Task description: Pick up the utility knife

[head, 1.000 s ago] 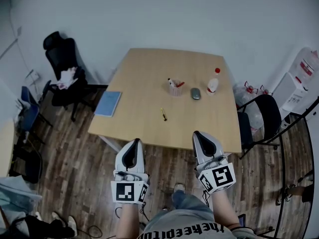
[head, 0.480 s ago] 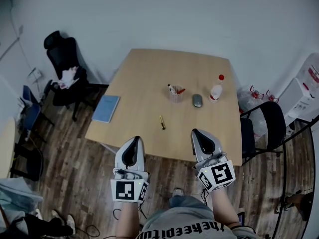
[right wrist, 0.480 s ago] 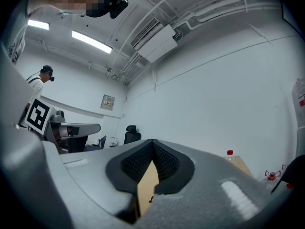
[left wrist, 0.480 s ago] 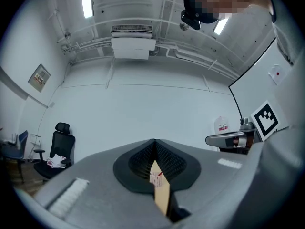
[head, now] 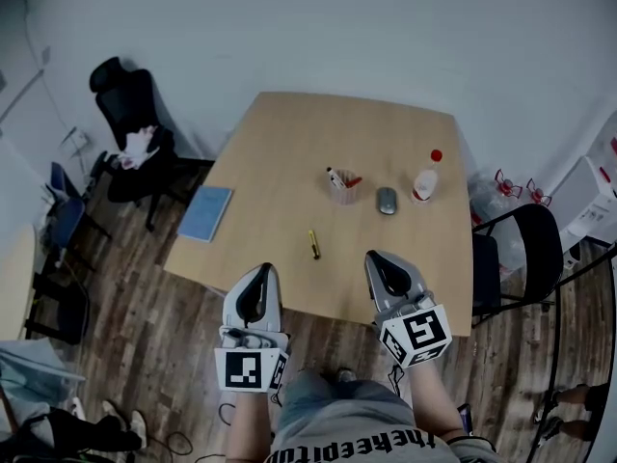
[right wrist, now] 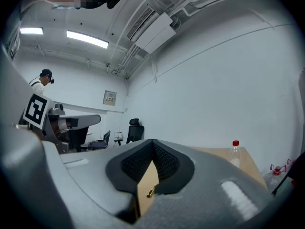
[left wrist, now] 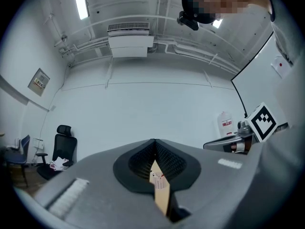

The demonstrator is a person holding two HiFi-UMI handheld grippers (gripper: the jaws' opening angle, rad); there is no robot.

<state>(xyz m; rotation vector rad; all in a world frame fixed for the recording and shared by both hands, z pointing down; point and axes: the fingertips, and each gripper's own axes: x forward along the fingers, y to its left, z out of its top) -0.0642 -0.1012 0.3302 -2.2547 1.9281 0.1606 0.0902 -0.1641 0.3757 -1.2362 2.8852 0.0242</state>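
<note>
**Knife lies ahead, between two closed pairs of jaws**

The left gripper [head: 258, 276] has its jaws together and holds nothing. Its own view shows only a thin slit between the dark ribbed pads, and the tabletop shows through that slit. The right gripper [head: 378, 261] is the same, with jaws pressed together and empty.

The slim yellow utility knife [head: 314, 244] lies beyond both grippers, roughly midway between them and about equally near to each. It is apart from both. The right gripper view frames it squarely in the slit between the jaws, so I judge the right hand the better lined up. The knife's long axis runs near-to-far, almost along the line of approach. A grasp would probably call for open jaws closing across its narrow sides.

The knife rests alone on the near part of the light wooden tabletop [head: 260, 177], not far from the near edge. Further back stand a clear pen cup [head: 341, 183], a grey mouse [head: 387, 200] and a clear bottle with a red cap [head: 425, 177]. A blue notebook [head: 205, 212] lies at the left edge.

Around the table are a dark plank floor [head: 135, 297], a black office chair [head: 130, 114] at far left, a black chair [head: 525, 249] at right and pale walls.
</note>
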